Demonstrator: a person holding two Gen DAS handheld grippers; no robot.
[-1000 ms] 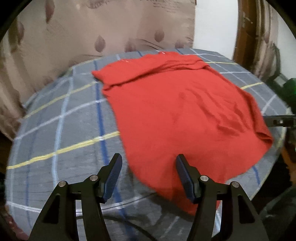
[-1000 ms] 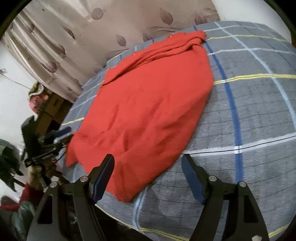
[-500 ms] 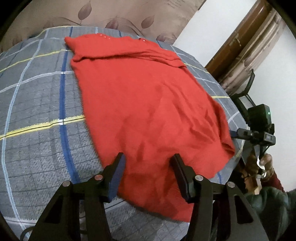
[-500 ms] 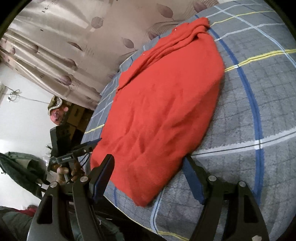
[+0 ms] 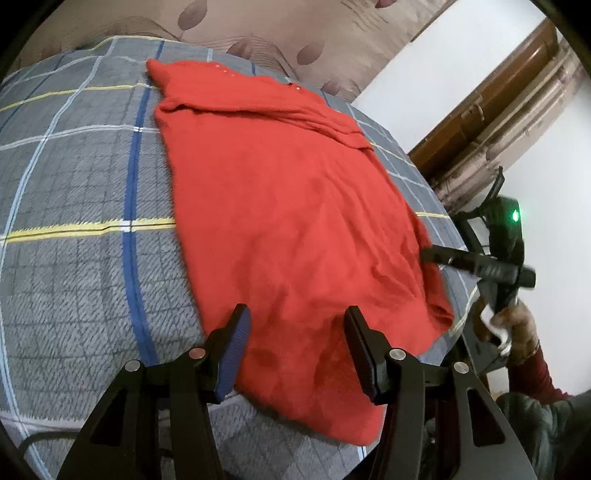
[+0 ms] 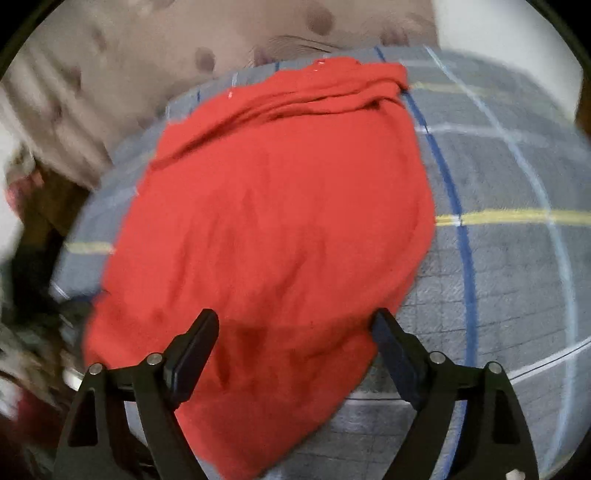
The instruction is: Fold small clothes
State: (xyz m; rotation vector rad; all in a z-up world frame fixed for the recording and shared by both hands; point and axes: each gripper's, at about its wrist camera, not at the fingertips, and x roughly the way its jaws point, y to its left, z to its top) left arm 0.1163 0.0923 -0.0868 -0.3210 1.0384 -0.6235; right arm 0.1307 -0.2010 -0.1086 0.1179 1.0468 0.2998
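A red knit garment lies spread flat on a grey checked bedcover, with its bunched collar end at the far side. My left gripper hovers open over the garment's near hem, nothing pinched between its pads. In the left wrist view my right gripper shows at the garment's right edge, held by a person's hand. In the right wrist view the right gripper is above the garment near its lower corner. Its jaws are opening, with cloth under them but not gripped.
The bedcover has blue, yellow and white stripes and drops off at the near and side edges. A leaf-patterned curtain hangs behind the bed. A wooden door frame stands at the right. Clutter lies beside the bed on the left of the right wrist view.
Both grippers have swung round and come in over the garment's near end. The right gripper's jaws stand wider than before. The garment has not moved.
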